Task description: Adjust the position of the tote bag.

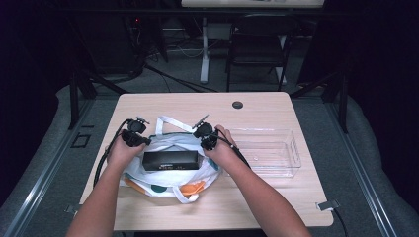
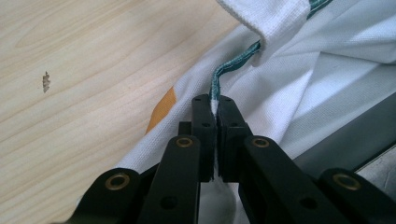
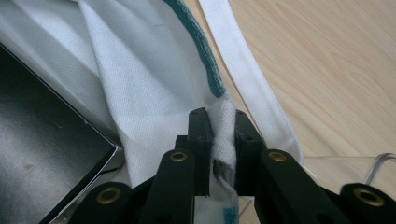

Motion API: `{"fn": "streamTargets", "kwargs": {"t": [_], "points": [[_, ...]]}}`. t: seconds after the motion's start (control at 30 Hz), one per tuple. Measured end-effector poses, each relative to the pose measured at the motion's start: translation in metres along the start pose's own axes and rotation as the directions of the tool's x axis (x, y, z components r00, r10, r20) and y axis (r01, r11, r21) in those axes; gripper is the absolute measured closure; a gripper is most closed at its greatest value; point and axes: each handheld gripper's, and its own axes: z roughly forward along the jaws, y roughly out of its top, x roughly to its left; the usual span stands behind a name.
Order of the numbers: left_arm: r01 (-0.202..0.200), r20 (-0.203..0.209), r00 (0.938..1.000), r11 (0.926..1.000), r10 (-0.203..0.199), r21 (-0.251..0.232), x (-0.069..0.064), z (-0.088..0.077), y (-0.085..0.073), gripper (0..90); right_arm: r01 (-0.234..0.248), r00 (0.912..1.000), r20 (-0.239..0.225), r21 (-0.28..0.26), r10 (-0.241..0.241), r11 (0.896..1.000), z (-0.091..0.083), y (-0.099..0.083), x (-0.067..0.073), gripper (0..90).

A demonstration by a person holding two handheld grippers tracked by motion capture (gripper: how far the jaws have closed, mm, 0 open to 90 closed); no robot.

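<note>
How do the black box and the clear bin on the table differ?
The black box is opaque and dark; the clear bin is see-through. The box lies on the white bag; the bin stands on bare table. The bin looks larger. Both are rectangular.

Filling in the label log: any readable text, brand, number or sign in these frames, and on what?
Nothing can be read.
Black box: a faint pale line of print on its side in the high view, too small and blurred to read.
White bag: orange and teal patches, no lettering visible.
Clear bin: no label visible.
Table: no markings, just a dark round cap.
</note>
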Motion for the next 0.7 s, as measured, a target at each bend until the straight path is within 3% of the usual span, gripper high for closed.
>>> {"fn": "streamTargets", "kwargs": {"t": [0.27,0.33,0.53,0.7], "points": [[0.001,-0.004,1.0,1.0,-0.001,0.006,-0.001,0.001,0.0,87.7,0.001,1.0,-0.005,0.006,-0.001,1.0,-0.001,0.0,-0.001,80.7],[0.0,-0.004,1.0,1.0,0.0,0.008,-0.001,0.001,0.0,87.7,-0.023,0.9997,-0.011,-0.017,0.023,1.0,0.001,-0.001,0.0,80.5],[-0.002,-0.01,0.9999,1.0,0.002,0.005,-0.003,-0.003,0.001,86.9,-0.03,0.9993,-0.021,-0.007,0.03,1.0,-0.001,0.0,-0.003,80.3],[0.007,-0.012,0.9999,0.9995,-0.007,-0.031,-0.003,-0.016,0.001,74.7,-0.027,0.9994,-0.022,0.003,0.027,1.0,-0.002,0.0,-0.004,80.3]]}}
